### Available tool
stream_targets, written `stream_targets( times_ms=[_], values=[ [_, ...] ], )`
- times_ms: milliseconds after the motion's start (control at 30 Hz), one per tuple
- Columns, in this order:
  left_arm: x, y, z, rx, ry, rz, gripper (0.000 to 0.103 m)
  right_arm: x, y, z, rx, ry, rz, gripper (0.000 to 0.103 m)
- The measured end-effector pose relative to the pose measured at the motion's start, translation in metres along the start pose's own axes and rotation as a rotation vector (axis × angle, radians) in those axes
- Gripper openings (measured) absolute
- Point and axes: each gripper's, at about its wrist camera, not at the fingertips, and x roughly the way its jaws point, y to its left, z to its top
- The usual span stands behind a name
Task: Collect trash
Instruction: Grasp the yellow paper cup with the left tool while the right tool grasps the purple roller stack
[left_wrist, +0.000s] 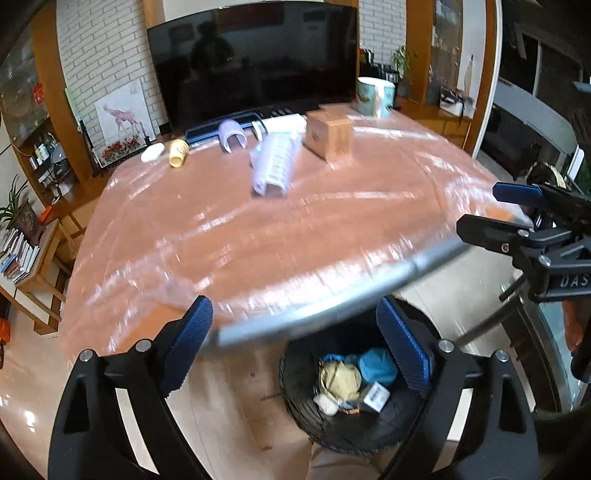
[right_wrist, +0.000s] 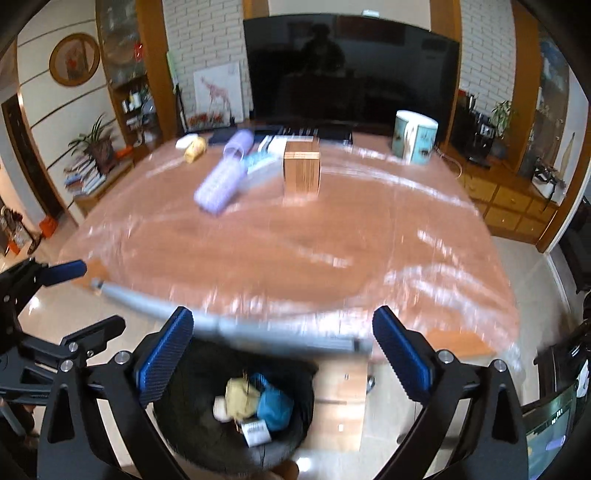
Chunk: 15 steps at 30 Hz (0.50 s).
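Several pieces of trash (left_wrist: 351, 380) lie in the black bin (left_wrist: 295, 402) on the floor below the near table edge: a crumpled blue piece, a tan crumpled piece, a white wad and a small white printed box. The right wrist view shows the same trash (right_wrist: 255, 406) in the bin (right_wrist: 184, 424), blurred by motion.

The left gripper (left_wrist: 295, 343) stands above the bin with its blue-padded fingers spread wide and nothing between them. The right gripper (right_wrist: 282, 352) is likewise spread wide and empty. A grey bar (left_wrist: 332, 299) along the table edge crosses between the fingers in both views, out of focus.

Only the left wrist view shows the right gripper from the side, at the right edge of the picture. Only the right wrist view shows a round framed picture (right_wrist: 74, 59) on the wall.

On the table (left_wrist: 258, 236) stand a wooden box (left_wrist: 328, 134), a lilac ribbed object (left_wrist: 275, 166), a yellow cup (left_wrist: 178, 152) lying on its side and a pale blue mug (left_wrist: 375, 96).
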Motion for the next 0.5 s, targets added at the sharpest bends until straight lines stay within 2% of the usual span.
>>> stream_targets(
  times_ms=[200, 500],
  values=[
    [0.023, 0.022, 0.027, 0.009, -0.018, 0.042, 0.091, 0.023, -0.001, 0.043, 0.024, -0.028, -0.045, 0.096],
    [0.060, 0.081, 0.069, -0.007, -0.020, 0.118, 0.091, 0.074, 0.029, 0.087, 0.108, -0.001, 0.043, 0.096]
  ],
)
